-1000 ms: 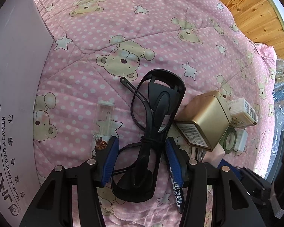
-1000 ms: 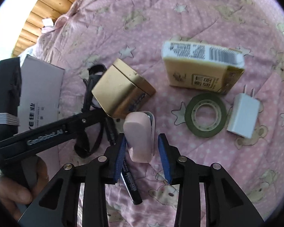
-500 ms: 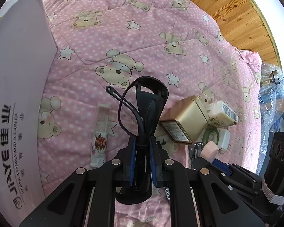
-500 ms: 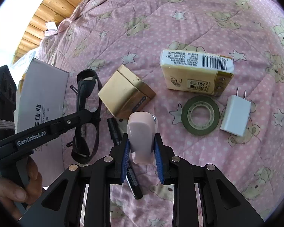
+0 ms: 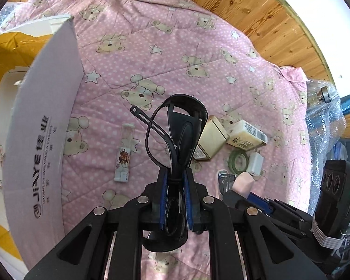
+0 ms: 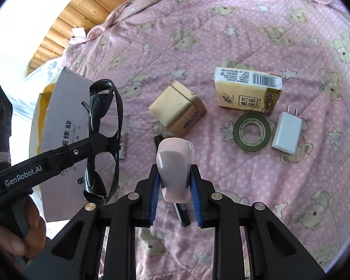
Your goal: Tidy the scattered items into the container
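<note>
My left gripper (image 5: 175, 179) is shut on black glasses (image 5: 179, 126), held up above the pink quilt; the same glasses (image 6: 103, 121) show in the right wrist view, hanging from the left gripper's fingers. My right gripper (image 6: 175, 175) is shut on a pink stapler (image 6: 175, 163), lifted off the quilt. The cardboard box (image 5: 42, 126), open at the top, stands at the left. On the quilt lie a gold tin (image 6: 177, 110), a tissue pack (image 6: 247, 88), a green tape roll (image 6: 252, 131), a white charger (image 6: 287, 131), a black marker (image 6: 182, 212) and a clear tube (image 5: 124, 149).
A pink bear-print quilt (image 5: 175, 46) covers the surface, with wooden boards (image 5: 256, 11) beyond its far edge. Bubble wrap (image 5: 324, 121) lies at the right edge. A person's hand (image 6: 16, 233) grips the left gripper's handle beside the box (image 6: 58, 121).
Both grippers shut on their items and rose: the left lifted the glasses off the quilt, the right lifted the pink stapler. The views pulled back, and the box's open top came into sight.
</note>
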Demonstrator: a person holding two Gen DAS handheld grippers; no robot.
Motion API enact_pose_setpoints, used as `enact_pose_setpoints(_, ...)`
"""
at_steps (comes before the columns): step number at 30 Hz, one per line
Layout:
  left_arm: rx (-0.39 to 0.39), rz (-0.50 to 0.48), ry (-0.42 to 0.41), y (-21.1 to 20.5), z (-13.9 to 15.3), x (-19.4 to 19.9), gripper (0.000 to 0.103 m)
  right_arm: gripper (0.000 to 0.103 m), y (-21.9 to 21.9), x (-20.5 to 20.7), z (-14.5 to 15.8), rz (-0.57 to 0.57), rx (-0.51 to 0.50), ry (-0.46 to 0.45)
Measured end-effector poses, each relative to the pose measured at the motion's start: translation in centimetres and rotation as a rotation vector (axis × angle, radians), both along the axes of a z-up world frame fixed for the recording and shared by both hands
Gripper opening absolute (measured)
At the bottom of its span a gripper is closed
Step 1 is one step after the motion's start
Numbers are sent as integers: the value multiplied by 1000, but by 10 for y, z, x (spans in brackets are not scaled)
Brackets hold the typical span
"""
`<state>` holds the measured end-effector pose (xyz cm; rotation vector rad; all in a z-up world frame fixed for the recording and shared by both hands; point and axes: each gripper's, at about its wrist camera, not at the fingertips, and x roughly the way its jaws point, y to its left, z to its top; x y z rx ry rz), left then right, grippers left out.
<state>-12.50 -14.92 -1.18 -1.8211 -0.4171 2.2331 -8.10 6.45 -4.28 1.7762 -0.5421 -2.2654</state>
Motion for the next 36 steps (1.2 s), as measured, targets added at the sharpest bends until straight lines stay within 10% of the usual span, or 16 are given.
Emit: enact_pose_setpoints(36,141,195,211,-92,101,97,14,26,-93,65,100,197,83,188)
